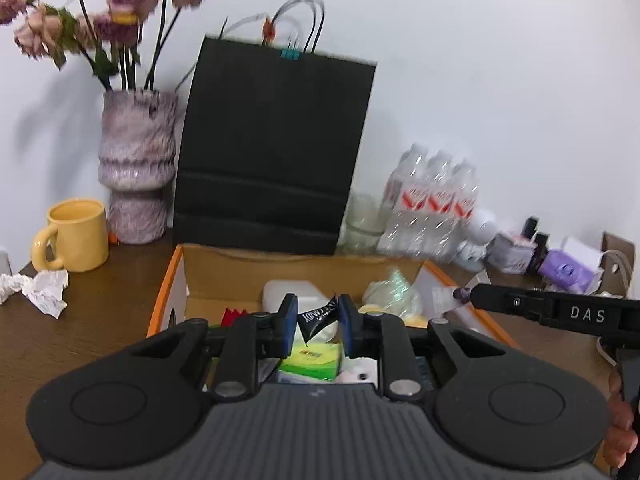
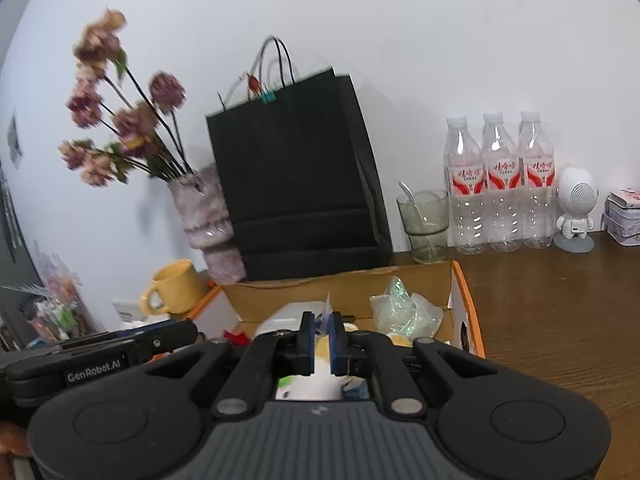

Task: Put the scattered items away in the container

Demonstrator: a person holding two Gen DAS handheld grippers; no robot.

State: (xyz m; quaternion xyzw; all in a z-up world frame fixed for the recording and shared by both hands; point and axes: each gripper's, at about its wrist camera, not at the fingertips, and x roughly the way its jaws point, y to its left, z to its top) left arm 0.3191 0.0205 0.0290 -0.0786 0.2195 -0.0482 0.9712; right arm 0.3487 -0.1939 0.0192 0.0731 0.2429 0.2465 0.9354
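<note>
Over the box (image 1: 224, 268), already well filled, the left gripper (image 1: 318, 322) pinches a black packet (image 1: 318, 318); the right gripper (image 2: 319, 342) nips something thin. Crumpled paper (image 1: 40, 286) remains on the table (image 1: 96, 328).

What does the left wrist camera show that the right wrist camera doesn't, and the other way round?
Only the left wrist view: crumpled paper on the table beside the mug, a purple packet at far right, and the left gripper holding a black candy packet between its fingers.

Only the right wrist view: a spoon in the glass, a white robot figure, and the right gripper pinching something thin and white.

Both: the box, black bag, vase, yellow mug and bottles.
</note>
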